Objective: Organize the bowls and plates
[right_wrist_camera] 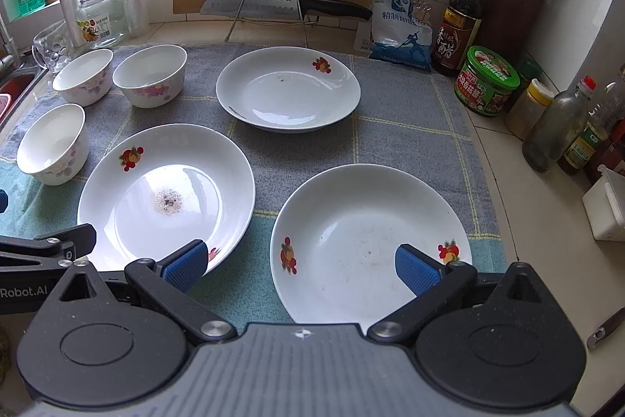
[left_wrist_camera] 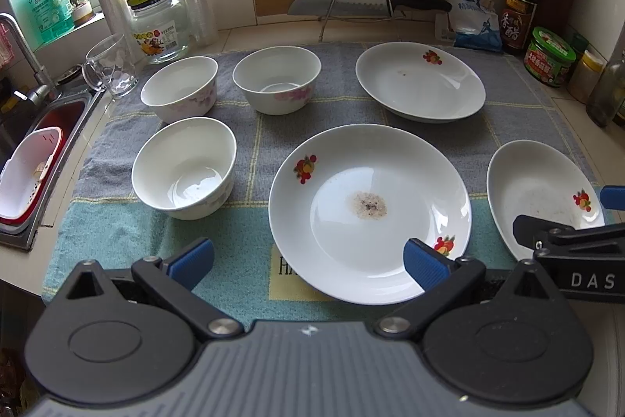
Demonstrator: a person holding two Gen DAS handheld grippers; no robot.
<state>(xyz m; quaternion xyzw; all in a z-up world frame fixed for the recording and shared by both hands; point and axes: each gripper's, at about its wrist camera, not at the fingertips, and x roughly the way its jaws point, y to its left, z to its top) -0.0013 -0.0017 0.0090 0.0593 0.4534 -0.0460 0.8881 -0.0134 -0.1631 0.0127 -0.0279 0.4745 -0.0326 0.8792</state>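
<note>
Left wrist view: left gripper (left_wrist_camera: 308,260), blue pads spread wide, holding nothing, hovered over the near edge of a grey-and-teal checked cloth mat (left_wrist_camera: 254,151).

Items logged on the mat:
- Three white ceramic bowls with pink flower print: near-left bowl (left_wrist_camera: 183,169), far-left bowl (left_wrist_camera: 179,88), far-centre bowl (left_wrist_camera: 277,79). All upright and apart.
- White round plate with fruit decals and a speckled residue at its centre (left_wrist_camera: 369,212), just ahead of the left gripper, its near rim under the right-hand pad.
- Far white fruit-decal plate (left_wrist_camera: 420,81), well apart.
- Near-right white fruit-decal plate (right_wrist_camera: 369,245).

Right wrist view: right gripper (right_wrist_camera: 300,266), likewise spread and empty, sat over the near-right plate's near rim.

Judgement: no stacking was yet begun. Each gripper had a plate directly ahead; the bowls lay forward-left, nearer the left gripper.
</note>
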